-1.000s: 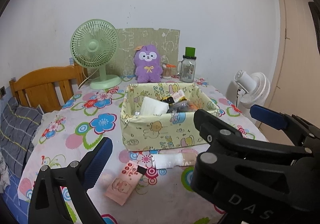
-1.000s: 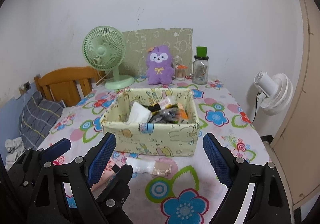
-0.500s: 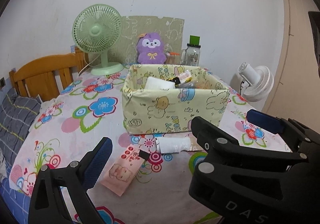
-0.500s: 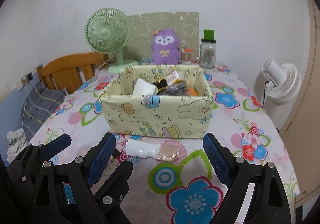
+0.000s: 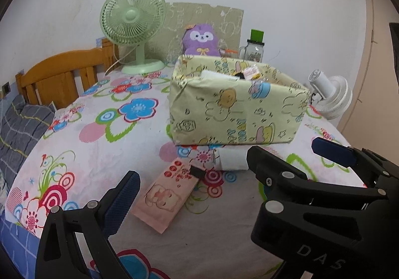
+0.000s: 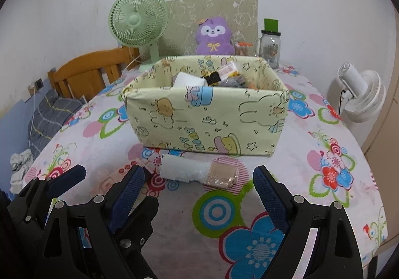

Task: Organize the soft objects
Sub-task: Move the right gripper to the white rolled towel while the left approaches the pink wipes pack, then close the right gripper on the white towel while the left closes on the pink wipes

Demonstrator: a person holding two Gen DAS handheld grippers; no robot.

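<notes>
Both your grippers sank toward the floral cloth [image 6: 311,129] | right gripper [image 6: 197,191] wide, empty | left gripper [image 5: 189,194] wide, empty | crinkly plastic-wrapped roll [image 6: 197,172] centre frame, before paper-covered box [image 6: 207,117]

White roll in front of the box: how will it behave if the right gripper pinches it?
The white roll looks wrapped in crinkly plastic, so probably soft and a bit slippery. It lies on its side, so a push across it may roll it. The tan pack at its end might come along; whether they're joined I can't tell.
</notes>
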